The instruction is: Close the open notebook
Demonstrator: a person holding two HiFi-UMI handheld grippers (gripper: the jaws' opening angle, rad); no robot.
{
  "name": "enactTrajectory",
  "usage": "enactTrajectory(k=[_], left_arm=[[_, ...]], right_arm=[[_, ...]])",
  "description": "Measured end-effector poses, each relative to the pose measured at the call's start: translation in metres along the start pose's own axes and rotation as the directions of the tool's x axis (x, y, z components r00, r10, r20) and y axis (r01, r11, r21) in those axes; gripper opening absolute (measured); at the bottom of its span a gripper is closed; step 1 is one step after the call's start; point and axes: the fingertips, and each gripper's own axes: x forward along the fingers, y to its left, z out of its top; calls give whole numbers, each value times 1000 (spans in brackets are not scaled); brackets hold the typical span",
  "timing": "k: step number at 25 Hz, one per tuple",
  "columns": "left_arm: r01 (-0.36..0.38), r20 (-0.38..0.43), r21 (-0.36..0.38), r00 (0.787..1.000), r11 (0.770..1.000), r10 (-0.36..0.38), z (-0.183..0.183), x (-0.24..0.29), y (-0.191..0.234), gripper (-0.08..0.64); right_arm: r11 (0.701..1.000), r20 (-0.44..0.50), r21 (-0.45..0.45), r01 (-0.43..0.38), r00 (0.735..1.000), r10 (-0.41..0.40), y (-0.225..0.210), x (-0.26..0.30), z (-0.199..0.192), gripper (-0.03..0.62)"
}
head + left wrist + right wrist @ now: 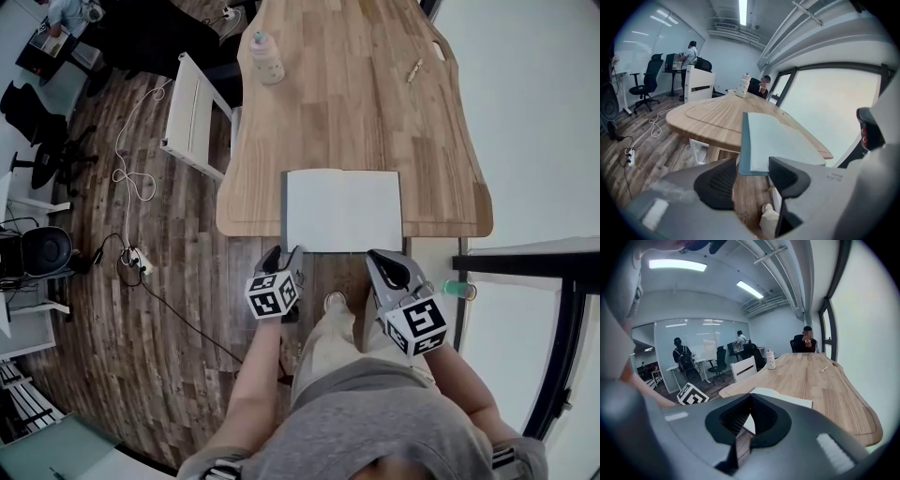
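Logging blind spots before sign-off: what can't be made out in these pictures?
- Notebook: the head view shows one pale face with a dark strip along its left. Whether it is closed or lying open cannot be told.
- Its near part: in the right gripper view, hidden behind the right claw.
- Small stick-like thing far up the table: head view, too small to name.
- Green thing just right of that claw: head view, too small to name.

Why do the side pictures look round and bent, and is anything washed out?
Left gripper view: wide lens, dark corners, the table edge bows, the window is blown white. Right gripper view: same bending, ceiling lamp glares. Head view: milder bending.
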Motion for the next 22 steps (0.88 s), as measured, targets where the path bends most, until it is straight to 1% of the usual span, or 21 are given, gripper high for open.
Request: enactTrajectory(k=[5, 9, 12, 15, 17, 22], left_arm=[[33, -14, -46, 999, 998, -34, -2, 2, 2, 213], [32, -12, -36, 999, 999, -32, -1, 1, 1, 206], [12, -2, -21, 1000, 1000, -13, 1, -2, 0, 198], [-25, 14, 0, 1000, 1000, 25, 6, -8, 2, 155], [-42, 25, 12, 999, 999, 41, 10, -12, 2, 111], [-42, 45, 33, 998, 999, 40, 15, -18, -2, 70]], right_arm=[[1000, -2, -4, 4, 1000, -4, -5, -6, 0, 2], [1000, -8, -6, 7, 1000, -7, -7, -9, -3, 2], [1000, -4, -7, 8, 1000, -8, -4, -11, -3, 2], [1000, 1, -8, 9, 1000, -9, -1, -14, -3, 2], [1000, 4, -9, 10, 1000, -10, 1, -16, -3, 2], [1000, 15, -13, 14, 1000, -13, 6, -19, -2, 2]])
